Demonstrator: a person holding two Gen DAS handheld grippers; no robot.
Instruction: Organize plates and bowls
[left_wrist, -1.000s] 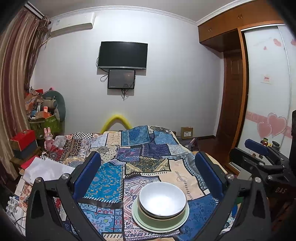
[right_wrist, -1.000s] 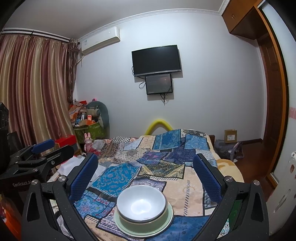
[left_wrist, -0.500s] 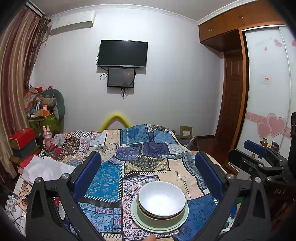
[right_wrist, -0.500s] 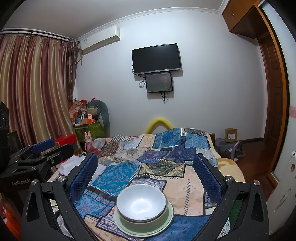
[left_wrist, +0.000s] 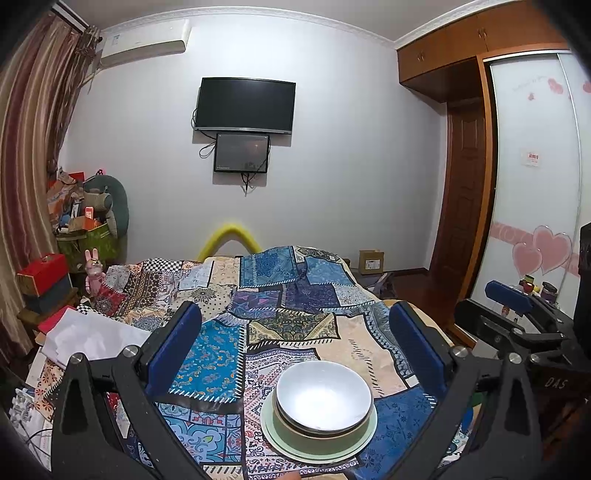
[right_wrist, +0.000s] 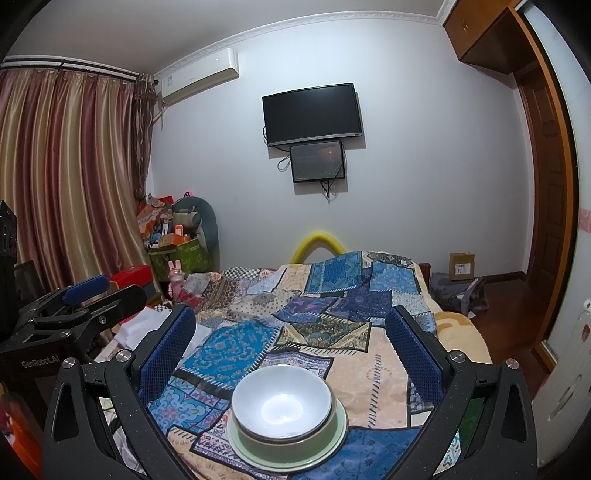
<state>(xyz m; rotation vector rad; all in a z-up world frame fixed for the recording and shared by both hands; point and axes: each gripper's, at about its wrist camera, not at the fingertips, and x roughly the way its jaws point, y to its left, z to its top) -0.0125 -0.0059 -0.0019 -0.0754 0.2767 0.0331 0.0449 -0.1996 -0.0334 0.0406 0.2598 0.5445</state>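
From the left wrist view, I see my left gripper (left_wrist: 295, 350) with its two blue-padded fingers wide apart and holding nothing. Below and between them stands the stack: a white round bowl (left_wrist: 323, 397) sits inside an olive-green bowl (left_wrist: 317, 437), and both rest on a pale green round plate (left_wrist: 364, 439). The stack stands on the bed with the patchwork quilt (left_wrist: 218, 354), at its near edge. At the right edge of this view my right gripper (left_wrist: 517, 314) is visible from the side, away from the dishes.

From the right wrist view, the right gripper (right_wrist: 291, 347) is also spread open and empty, above the same stack: white bowl (right_wrist: 282, 400), green bowl (right_wrist: 332, 424), plate (right_wrist: 251, 456). The left gripper (right_wrist: 85, 295) appears at the left side, clear of the stack.

I judge that the task is nearly finished, or finished. The dishes are nested by size and no other plate or bowl is visible on the bed. I cannot see what lies outside the views.
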